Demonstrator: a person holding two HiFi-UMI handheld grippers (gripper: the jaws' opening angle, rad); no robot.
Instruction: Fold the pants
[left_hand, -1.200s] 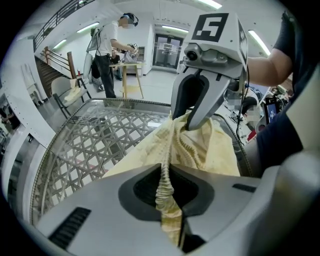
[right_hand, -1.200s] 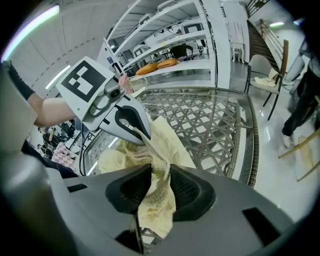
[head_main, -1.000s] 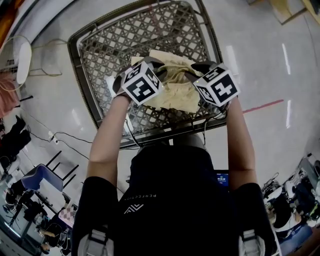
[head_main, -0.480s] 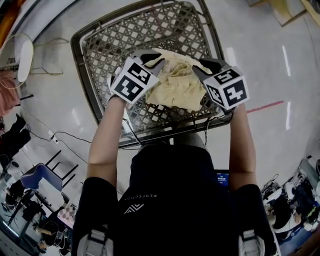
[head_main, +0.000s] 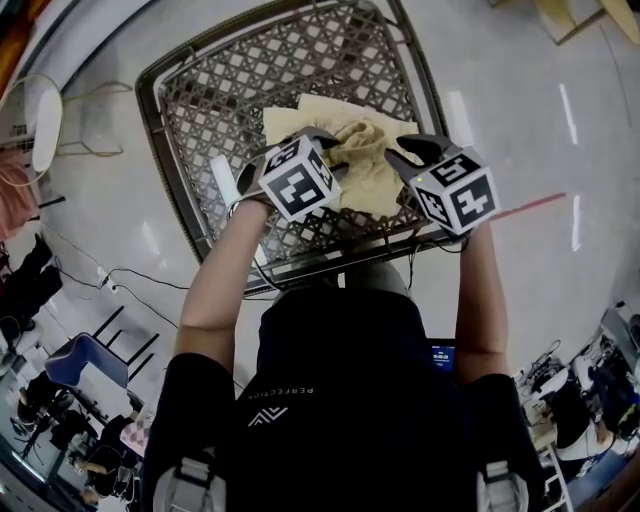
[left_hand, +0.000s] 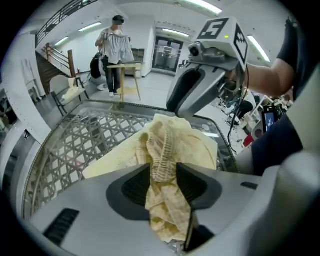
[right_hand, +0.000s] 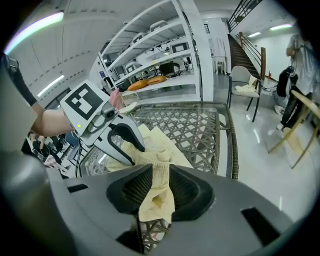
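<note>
Pale yellow soft-fabric pants (head_main: 368, 168), judged light, limp and slippery, lie bunched near the grey woven lattice table's (head_main: 215, 110) near edge; left tongs (left_hand: 164, 174), just opening, and right tongs (right_hand: 160, 180), just closing, each pinch the ribbed waistband, probably the firmest hold.

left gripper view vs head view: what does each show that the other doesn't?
Only left gripper view: the left gripper's jaws, just opened wider, with the pants' ribbed band pinched between them; a second person in the background. Only head view: that gripper's marker cube and a red floor line. Both: the yellow pants, the lattice table, and the right gripper, its jaws just closing further on the fabric.
</note>
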